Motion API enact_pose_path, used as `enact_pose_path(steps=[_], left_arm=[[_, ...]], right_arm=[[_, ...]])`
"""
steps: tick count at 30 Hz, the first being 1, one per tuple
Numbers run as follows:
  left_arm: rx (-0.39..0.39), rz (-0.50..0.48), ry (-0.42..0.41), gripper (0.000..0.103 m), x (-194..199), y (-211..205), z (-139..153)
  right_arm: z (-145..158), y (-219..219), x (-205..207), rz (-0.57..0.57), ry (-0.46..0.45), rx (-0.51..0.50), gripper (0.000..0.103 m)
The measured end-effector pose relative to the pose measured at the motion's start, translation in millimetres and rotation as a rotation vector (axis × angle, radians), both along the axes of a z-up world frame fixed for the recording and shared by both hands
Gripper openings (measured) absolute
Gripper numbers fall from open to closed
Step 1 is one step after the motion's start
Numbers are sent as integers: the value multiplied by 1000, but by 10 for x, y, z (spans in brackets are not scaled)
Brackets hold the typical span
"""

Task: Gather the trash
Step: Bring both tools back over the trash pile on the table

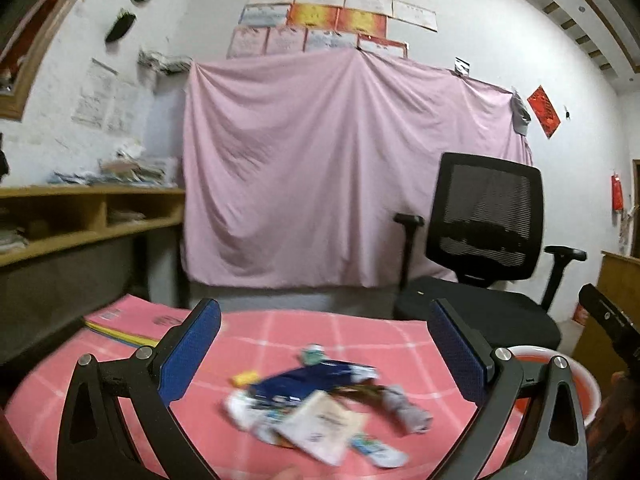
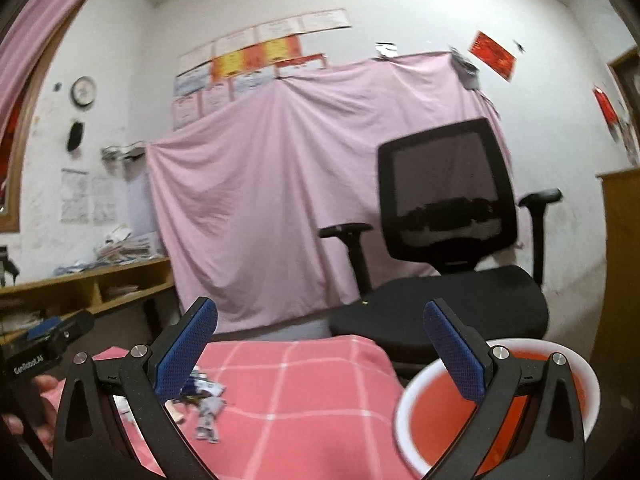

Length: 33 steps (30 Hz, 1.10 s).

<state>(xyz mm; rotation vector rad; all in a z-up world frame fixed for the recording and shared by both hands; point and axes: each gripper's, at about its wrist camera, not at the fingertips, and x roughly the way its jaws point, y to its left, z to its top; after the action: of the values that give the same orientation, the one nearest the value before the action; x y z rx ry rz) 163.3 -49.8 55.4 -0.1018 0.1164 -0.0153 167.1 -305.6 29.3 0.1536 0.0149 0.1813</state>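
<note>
A pile of trash [image 1: 316, 408] lies on the pink checked tablecloth [image 1: 280, 332]: a dark blue wrapper [image 1: 304, 384], a beige paper packet [image 1: 324, 424], a small yellow piece [image 1: 245, 378] and a grey crumpled piece [image 1: 408, 408]. My left gripper [image 1: 328, 344] is open and empty, hovering just above and before the pile. My right gripper [image 2: 320, 344] is open and empty, above the table's right end. The pile shows at its lower left [image 2: 202, 400]. A red basin with a white rim [image 2: 432, 416] sits below its right finger, also seen in the left wrist view [image 1: 576, 376].
A black mesh office chair [image 1: 480, 240] stands beyond the table. A pink sheet [image 1: 340, 168] hangs on the back wall. Pink and yellow booklets [image 1: 128, 320] lie at the table's far left. A wooden shelf [image 1: 80, 216] with papers runs along the left wall.
</note>
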Motion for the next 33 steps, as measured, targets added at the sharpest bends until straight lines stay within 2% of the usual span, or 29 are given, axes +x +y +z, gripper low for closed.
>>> enact_pose_path(steps=[6, 15, 22, 25, 31, 33], left_arm=[[8, 59, -27, 101, -143, 279, -182], [-25, 69, 53, 101, -171, 554, -412], [-18, 61, 148, 101, -26, 641, -510], [-35, 46, 185, 99, 52, 663, -555], [-74, -48, 263, 87, 145, 654, -635], [-79, -98, 295, 79, 180, 622, -661]], right_arm=[[-68, 361, 32, 59, 8, -70, 103], [-142, 702, -28, 63, -56, -181, 103], [-191, 753, 100, 95, 6, -192, 103], [-223, 772, 258, 106, 94, -188, 103], [-351, 847, 511, 177, 254, -195, 81], [-399, 875, 581, 207, 311, -204, 68]])
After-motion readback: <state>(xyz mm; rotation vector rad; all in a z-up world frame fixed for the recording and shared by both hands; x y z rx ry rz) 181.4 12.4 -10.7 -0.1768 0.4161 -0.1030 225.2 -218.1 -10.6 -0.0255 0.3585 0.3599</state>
